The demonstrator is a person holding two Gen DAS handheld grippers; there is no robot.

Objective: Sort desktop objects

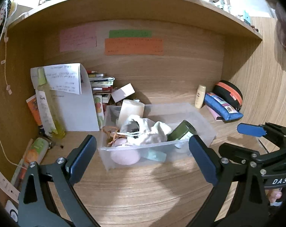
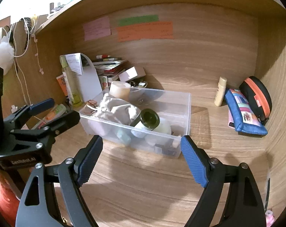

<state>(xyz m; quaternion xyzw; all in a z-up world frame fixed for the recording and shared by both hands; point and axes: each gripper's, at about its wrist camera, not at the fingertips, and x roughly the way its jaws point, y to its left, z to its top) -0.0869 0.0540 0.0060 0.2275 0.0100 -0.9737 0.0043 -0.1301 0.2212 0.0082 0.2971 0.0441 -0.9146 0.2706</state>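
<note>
While both grippers hang above the wooden table (image 1: pixel 143 185), a clear plastic bin (image 1: pixel 203 121) sits at the centre of the left wrist view, just beyond the fingertips. Left gripper (image 1: pixel 143 157): jaws spread wide, nothing between the pads, near edge of the bin framed between them without contact. Right gripper (image 2: pixel 141 158): jaws likewise wide apart and empty, seen again in the left view at 3 o'clock.

Bin contents: cream candle (image 1: pixel 131 109) upright at the far left corner; white drawstring pouch (image 1: pixel 150 132) crumpled over the middle; dark green jar (image 1: pixel 182 132) tilted on its side at the right; pink round item (image 1: pixel 125 155) against the near wall. Smaller pieces under these cannot be identified.

Outside the bin, at 2 o'clock: small beige bottle (image 1: pixel 200 96) upright, blue zip pouch (image 1: pixel 222 107) beside it, black case with an orange zip (image 1: pixel 229 92) behind. At 10 o'clock: tall yellow-green bottle (image 1: pixel 48 104), white papers (image 1: pixel 74 111), stack of booklets (image 1: pixel 101 85). Pink, green and orange notes (image 1: pixel 133 46) are stuck on the back panel.
</note>
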